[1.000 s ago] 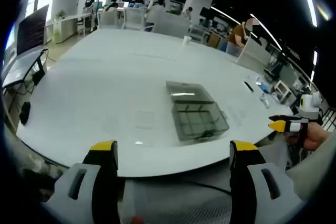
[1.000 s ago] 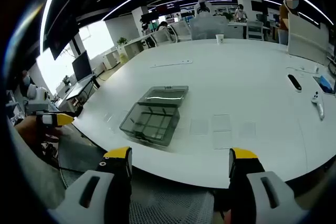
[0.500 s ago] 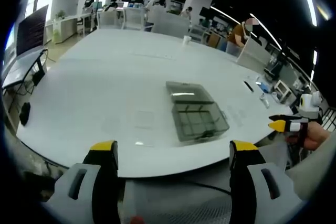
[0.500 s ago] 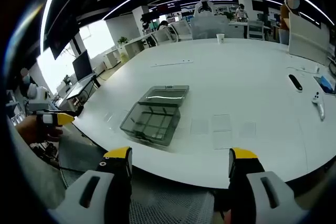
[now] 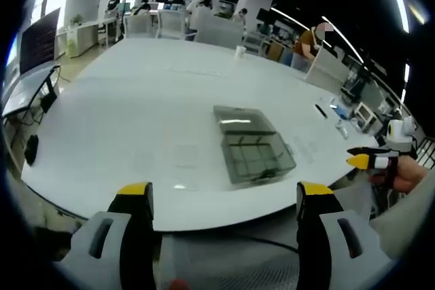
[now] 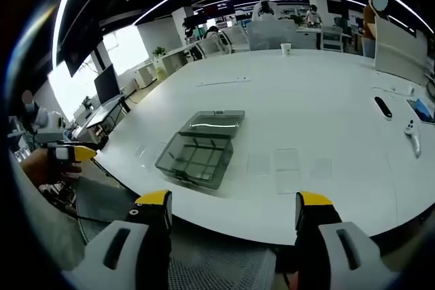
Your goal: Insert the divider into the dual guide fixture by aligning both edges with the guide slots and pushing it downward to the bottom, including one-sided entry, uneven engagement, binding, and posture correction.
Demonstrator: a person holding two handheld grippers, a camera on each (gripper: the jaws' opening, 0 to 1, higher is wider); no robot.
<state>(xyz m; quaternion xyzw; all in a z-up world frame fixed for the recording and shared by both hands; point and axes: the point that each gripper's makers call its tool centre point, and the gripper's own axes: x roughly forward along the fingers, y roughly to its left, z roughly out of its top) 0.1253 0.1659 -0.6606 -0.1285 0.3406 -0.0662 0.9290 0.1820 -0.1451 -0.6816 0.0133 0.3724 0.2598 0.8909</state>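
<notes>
The smoky clear fixture box [image 5: 255,151] lies on the white table [image 5: 136,106], well ahead of the left gripper [image 5: 223,193] and the right gripper [image 6: 231,203], both spread and empty. Its long axis runs away from the table's near edge, lid [image 6: 212,123] at the far end.

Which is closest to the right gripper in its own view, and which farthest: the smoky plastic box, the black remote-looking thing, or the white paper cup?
Nearest first from the right gripper:
1. The smoky plastic box, on the near part of the white table, slightly left of centre.
2. The black remote-like object, farther back on the right side.
3. The white cup, at the table's far edge, near the chairs.
</notes>
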